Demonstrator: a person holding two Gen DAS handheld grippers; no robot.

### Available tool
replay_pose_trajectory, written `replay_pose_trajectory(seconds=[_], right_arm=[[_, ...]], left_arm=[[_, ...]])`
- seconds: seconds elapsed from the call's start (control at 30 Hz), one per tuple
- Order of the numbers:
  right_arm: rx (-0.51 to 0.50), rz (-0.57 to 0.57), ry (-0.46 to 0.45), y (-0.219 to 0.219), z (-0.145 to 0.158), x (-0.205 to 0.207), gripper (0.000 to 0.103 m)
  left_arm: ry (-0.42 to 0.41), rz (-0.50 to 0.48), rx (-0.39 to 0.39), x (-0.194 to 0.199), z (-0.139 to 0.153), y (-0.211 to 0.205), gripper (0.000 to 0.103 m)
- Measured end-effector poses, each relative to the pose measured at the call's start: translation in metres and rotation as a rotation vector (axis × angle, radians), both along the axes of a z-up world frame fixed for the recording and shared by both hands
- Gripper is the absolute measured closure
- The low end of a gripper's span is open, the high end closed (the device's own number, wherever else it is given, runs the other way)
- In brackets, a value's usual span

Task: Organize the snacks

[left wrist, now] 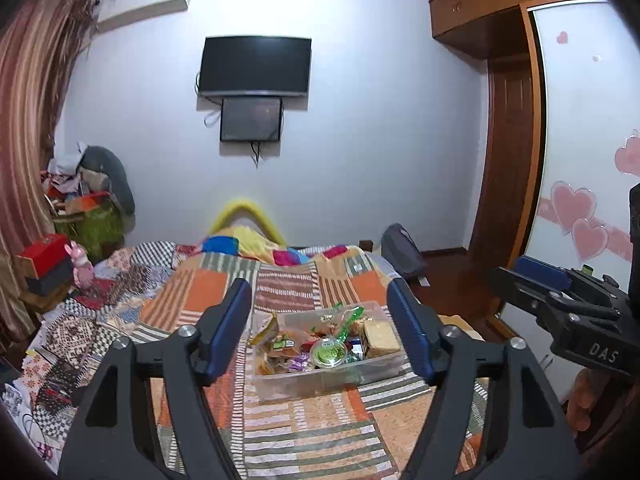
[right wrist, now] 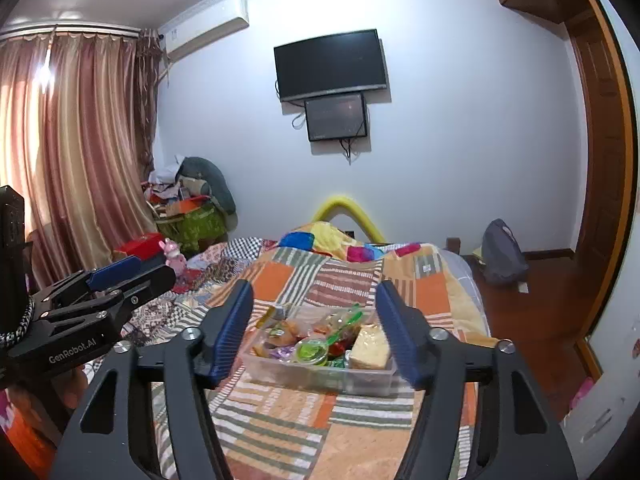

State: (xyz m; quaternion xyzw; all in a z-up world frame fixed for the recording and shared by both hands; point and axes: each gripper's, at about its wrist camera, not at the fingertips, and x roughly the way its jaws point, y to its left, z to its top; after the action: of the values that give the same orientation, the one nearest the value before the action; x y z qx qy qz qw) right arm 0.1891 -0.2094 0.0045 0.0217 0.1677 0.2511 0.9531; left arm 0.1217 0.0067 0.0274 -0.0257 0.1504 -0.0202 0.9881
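Observation:
A clear plastic box (left wrist: 320,380) (right wrist: 316,374) stands on the patchwork bedspread (left wrist: 288,432) and holds several wrapped snacks. Among them are a pale yellow cake packet (left wrist: 380,336) (right wrist: 370,346) and a green jelly cup (left wrist: 328,354) (right wrist: 310,350). My left gripper (left wrist: 317,285) hangs open above and short of the box, with nothing between its blue pads. My right gripper (right wrist: 314,286) is open too and holds nothing, facing the same box from the right. Each gripper shows at the edge of the other's view: the right gripper (left wrist: 508,272) and the left gripper (right wrist: 156,270).
A red box (left wrist: 44,254) and a pink toy (left wrist: 82,266) sit at the bed's left side. A grey backpack (right wrist: 502,252) lies on the wooden floor to the right, near the wardrobe (left wrist: 580,160). Curtains (right wrist: 80,140) and a clutter pile (right wrist: 192,200) fill the far left corner.

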Motion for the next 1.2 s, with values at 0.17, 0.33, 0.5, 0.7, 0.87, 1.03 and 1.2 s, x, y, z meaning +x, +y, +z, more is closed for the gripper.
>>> replay_pose_trajectory(seconds=[0.17,0.33,0.5,0.7,0.87,1.03,1.2], right_arm=[[-0.024,-0.018,-0.022,0.007,-0.005,-0.007,0.021],[-0.034,-0.053,-0.035,0.008,-0.008,-0.008,0.004],[-0.038,-0.066,-0.037,0.005,-0.012,-0.014,0.000],[-0.042,-0.070,-0.033,0.004,-0.017,-0.018,0.000],[-0.048,-0.073,-0.033,0.002,-0.018,-0.022,0.000],[-0.047,-0.076,-0.036,0.001,-0.018,-0.023,0.000],[-0.047,-0.082,-0.035,0.002,-0.017,-0.025,0.000]], left_arm=[[-0.031,0.013,0.000,-0.016,-0.001,0.003,0.007],[-0.031,0.015,-0.009,-0.021,-0.006,0.005,0.001],[-0.019,0.019,-0.004,-0.021,-0.012,0.006,0.000],[-0.011,0.022,-0.011,-0.022,-0.015,0.007,0.000],[-0.011,0.022,-0.011,-0.021,-0.014,0.008,0.000],[-0.010,0.018,-0.009,-0.022,-0.014,0.007,0.000],[-0.011,0.020,-0.005,-0.023,-0.016,0.006,0.000]])
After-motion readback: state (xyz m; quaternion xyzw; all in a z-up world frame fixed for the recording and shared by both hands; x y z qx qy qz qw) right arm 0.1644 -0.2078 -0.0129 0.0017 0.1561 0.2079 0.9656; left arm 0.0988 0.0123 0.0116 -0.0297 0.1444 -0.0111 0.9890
